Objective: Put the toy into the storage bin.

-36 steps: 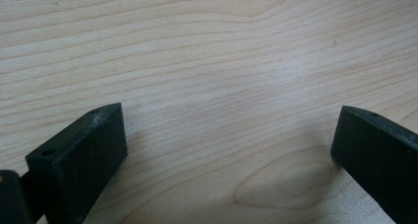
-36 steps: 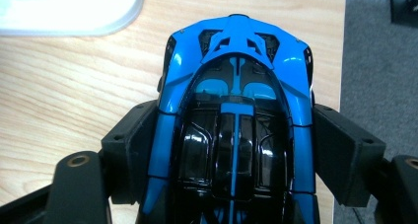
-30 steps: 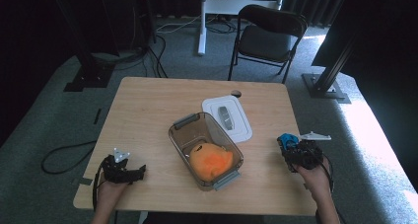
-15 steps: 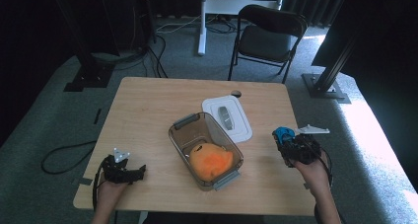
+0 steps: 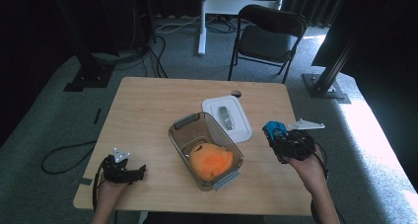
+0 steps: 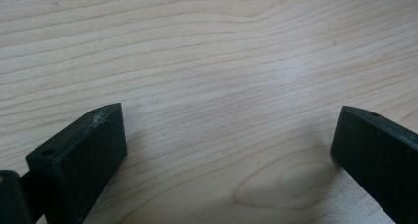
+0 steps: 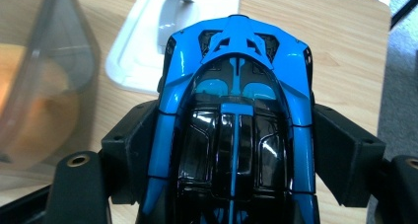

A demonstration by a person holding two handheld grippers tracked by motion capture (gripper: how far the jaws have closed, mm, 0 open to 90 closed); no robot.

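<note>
— What changed?
— The right gripper [image 5: 282,141] has gone up and toward the clear box [image 5: 205,150], with the blue toy car [image 7: 235,120] squeezed between its jaws above the table [image 5: 148,115]. The left gripper [image 5: 134,173] stayed put, jaws apart and empty.
— Anything hard to see?
— The car's back end is cut off. The orange thing [image 5: 211,161] in the box looks blurry.

A wood table [image 5: 148,115] stands on grey carpet [image 5: 44,120]. Behind it is a black folding chair [image 5: 268,36] & a white stand [image 5: 217,9]. Black cables [image 5: 153,56] lie on the floor near dark metal posts w/ flat feet [image 5: 323,83]. The back of the room is very dark. Bright light falls on the carpet at the right side.
</note>
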